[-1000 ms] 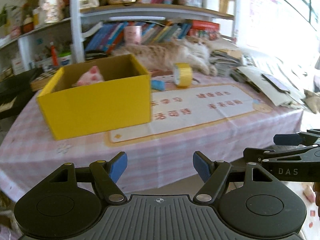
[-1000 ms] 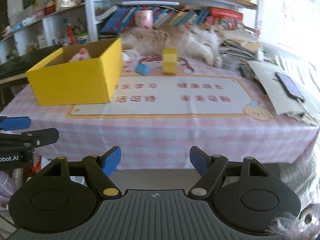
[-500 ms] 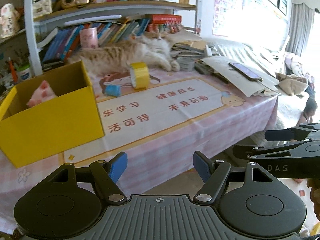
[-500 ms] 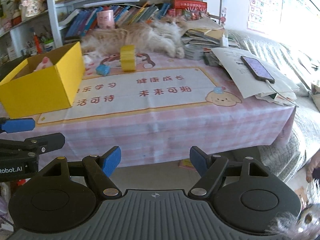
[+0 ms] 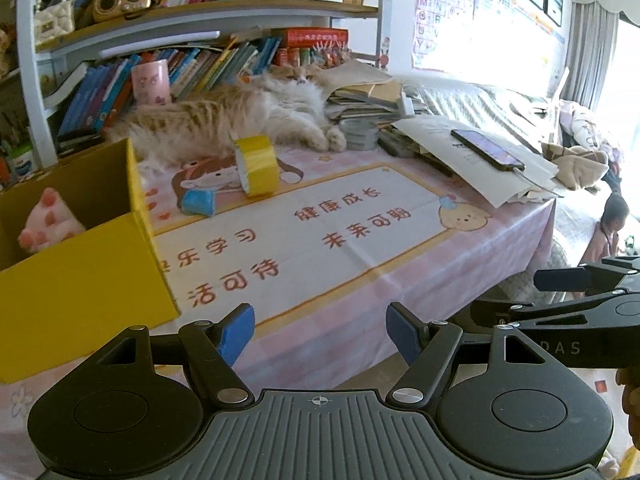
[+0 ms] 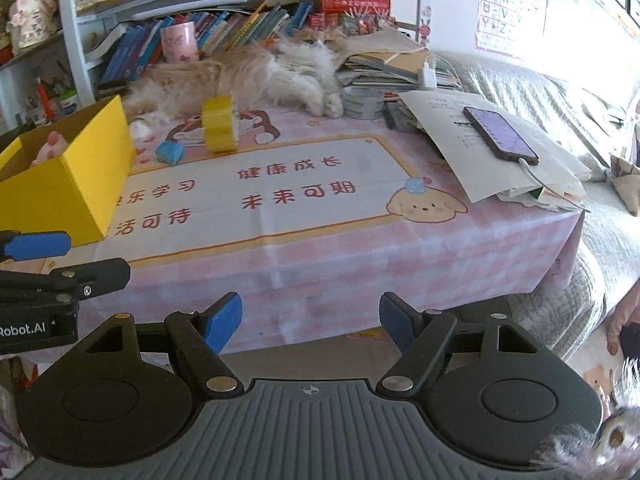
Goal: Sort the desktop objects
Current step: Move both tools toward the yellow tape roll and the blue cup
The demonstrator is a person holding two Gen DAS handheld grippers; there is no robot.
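A: pink checks are covering the tablecloth, and the box is glowing yellow.
B: yep, tape roll is showing yellow too, small cup blue, cat looking orange-and-white striped.

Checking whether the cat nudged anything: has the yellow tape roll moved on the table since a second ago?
No. The yellow tape roll still stands beside the small blue object, in front of the cat; only the camera shifted.

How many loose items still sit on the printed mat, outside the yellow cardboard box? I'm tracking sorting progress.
2: a yellow roll of tape standing on edge at the mat's far end, and a small blue object beside it, nearer the box.
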